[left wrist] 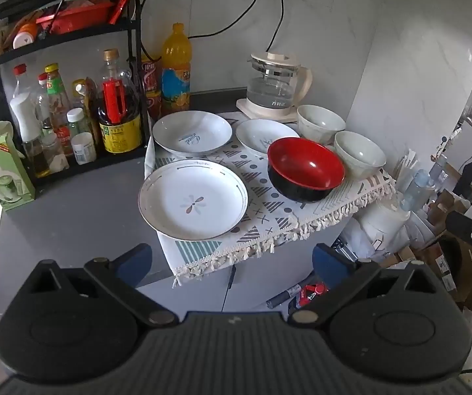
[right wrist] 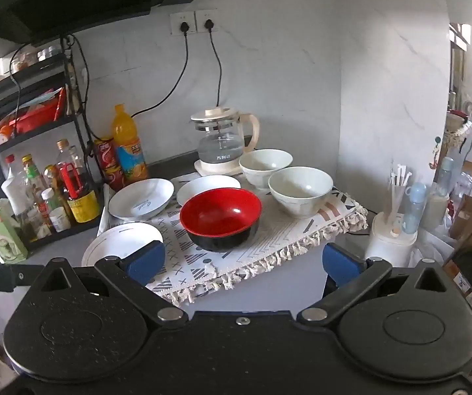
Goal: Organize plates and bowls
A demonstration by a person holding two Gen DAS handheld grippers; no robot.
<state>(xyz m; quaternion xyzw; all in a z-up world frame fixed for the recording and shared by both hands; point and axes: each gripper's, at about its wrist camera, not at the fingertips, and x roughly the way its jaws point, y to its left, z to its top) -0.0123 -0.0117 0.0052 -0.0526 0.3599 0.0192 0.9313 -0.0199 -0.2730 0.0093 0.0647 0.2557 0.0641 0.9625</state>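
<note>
Kitchen counter, patterned cloth [left wrist: 268, 220] holds everything: three plates on the left, flower plate [left wrist: 192, 199] nearest, red bowl [right wrist: 221, 217] centre, two pale bowls [right wrist: 300, 191] behind right. Left gripper [left wrist: 232, 263] and right gripper [right wrist: 244, 261] both hover short of the edge, jaws spread wide, empty. Nothing stacked yet, probably starting. For plates: pinch the rim, lift level, and mind the cloth fringe snagging.

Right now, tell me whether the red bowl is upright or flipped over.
Upright: the red bowl sits on its black base with the red interior facing up, empty.
</note>
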